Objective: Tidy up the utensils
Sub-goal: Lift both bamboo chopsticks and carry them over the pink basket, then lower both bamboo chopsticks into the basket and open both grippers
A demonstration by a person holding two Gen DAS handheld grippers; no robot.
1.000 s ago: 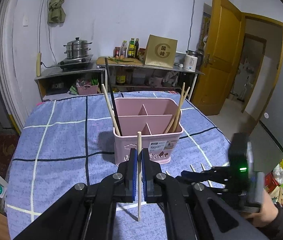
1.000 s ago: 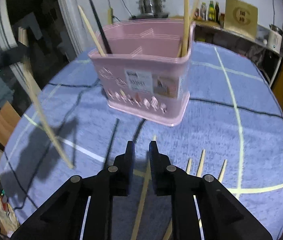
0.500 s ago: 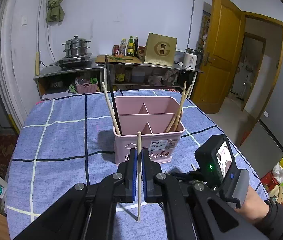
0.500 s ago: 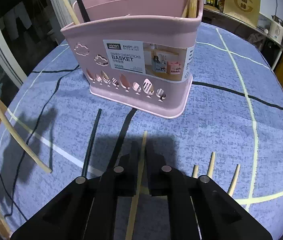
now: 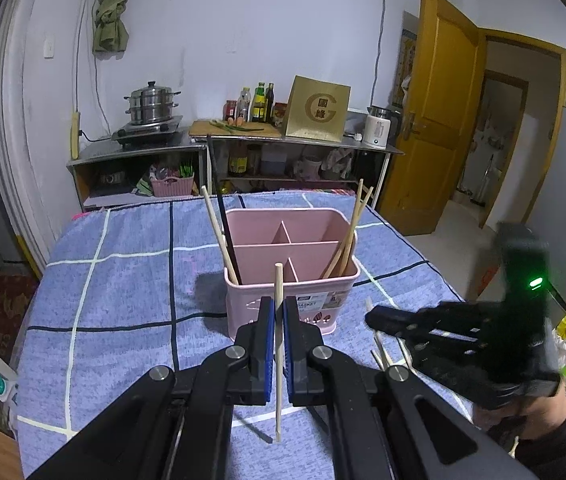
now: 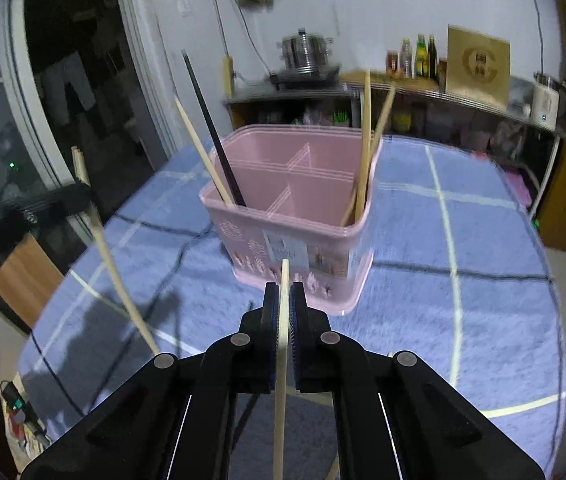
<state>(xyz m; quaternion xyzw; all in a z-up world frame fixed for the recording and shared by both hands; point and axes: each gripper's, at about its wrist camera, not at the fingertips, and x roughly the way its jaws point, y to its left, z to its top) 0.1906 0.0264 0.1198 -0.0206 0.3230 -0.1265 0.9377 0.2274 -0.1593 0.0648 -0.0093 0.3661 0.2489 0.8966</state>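
Left gripper (image 5: 278,312) pinching a pale wooden chopstick (image 5: 278,344) upright; right gripper (image 6: 284,300) clamped on another light wooden chopstick (image 6: 281,360), both just short of the pink plastic divided basket (image 5: 289,284) on the blue checked counter (image 5: 123,280)

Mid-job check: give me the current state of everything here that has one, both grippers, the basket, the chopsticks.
Left gripper: shut on a pale wooden chopstick, held upright.
Right gripper: shut on another pale wooden chopstick, lifted off the cloth.
Pink plastic divided basket: upright on the blue checked cloth.
Black chopstick: leaning in the basket's left front compartment.
Loose pale chopsticks: lying on the cloth.
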